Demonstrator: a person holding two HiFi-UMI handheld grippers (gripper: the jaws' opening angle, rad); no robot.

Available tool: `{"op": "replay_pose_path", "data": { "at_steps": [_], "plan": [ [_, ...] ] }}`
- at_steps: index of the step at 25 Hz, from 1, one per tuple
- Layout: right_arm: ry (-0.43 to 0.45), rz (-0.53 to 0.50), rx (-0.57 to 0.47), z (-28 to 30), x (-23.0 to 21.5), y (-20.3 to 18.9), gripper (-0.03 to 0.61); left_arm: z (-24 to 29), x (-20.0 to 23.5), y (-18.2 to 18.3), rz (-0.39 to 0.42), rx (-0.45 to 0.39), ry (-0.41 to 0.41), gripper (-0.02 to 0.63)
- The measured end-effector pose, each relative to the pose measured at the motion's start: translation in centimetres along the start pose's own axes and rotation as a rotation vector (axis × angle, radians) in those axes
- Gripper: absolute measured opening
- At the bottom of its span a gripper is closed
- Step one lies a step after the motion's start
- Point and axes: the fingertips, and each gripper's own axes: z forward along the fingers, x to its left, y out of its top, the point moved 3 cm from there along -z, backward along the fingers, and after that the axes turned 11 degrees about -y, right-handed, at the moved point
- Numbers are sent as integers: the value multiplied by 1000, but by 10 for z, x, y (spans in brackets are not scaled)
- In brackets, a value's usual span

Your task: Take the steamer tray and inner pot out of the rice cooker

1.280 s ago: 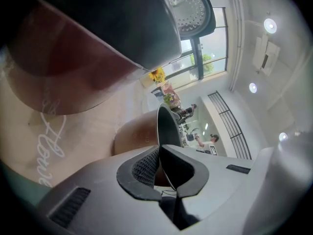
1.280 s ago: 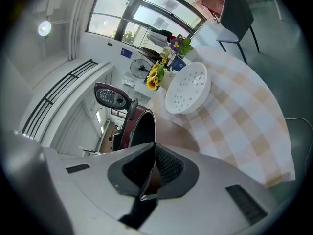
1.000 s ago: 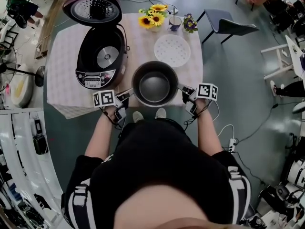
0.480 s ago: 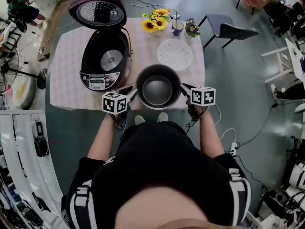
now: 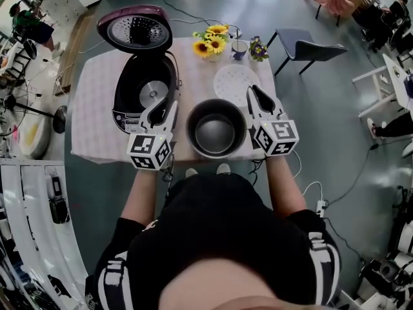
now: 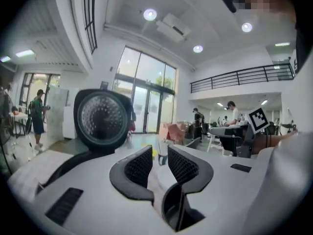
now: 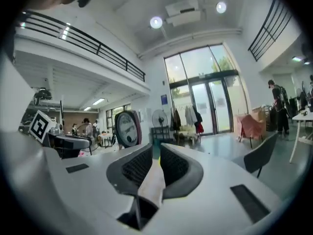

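head view: i'm seeing the inner pot (image 5: 215, 134) sitting on the table (image 5: 97, 108) at its near edge, beside the rice cooker (image 5: 145, 92), with the steamer tray (image 5: 235, 82) lying just behind it. the left gripper (image 5: 162, 112) and right gripper (image 5: 256, 95) are flanking the pot, clear of it.

left gripper view: the left gripper (image 6: 160, 158) has just been opening its jaws; they're standing slightly apart, gripping nothing.

right gripper view: the right gripper (image 7: 156, 160) has just been opening too, showing a thin slit and holding nothing.

The right gripper (image 7: 156, 152), a white two-jaw claw, points level. Its jaws have just been opening and stand a narrow slit apart, with nothing between the dark ribbed pads (image 7: 138, 166). Beyond the claw, just left of its line, a round maroon-rimmed cooker lid (image 7: 128, 127) stands upright. A grey chair (image 7: 259, 154) sits to the claw's right.
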Motion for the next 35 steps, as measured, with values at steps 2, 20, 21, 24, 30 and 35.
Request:
{"op": "replay_pose_path", "data": {
  "at_steps": [2, 20, 21, 24, 30, 35],
  "plan": [
    [-27, -9, -111, -4, 7, 33, 32, -4, -3, 26, 64, -57, 32, 95],
    [-61, -64, -291, -30, 37, 88, -3, -24, -15, 82, 194, -131, 193, 3],
    [-57, -62, -284, -30, 38, 85, -2, -24, -15, 81, 184, -126, 193, 3],
    [-48, -67, -275, -31, 41, 79, -2, -25, -15, 78, 160, -115, 202, 3],
    [-66, -63, -247, -31, 40, 73, -2, -26, -15, 75, 151, -106, 199, 3],
    [-61, -62, -236, -34, 44, 69, -2, -30, -18, 73, 147, -106, 197, 3]
  ]
}}
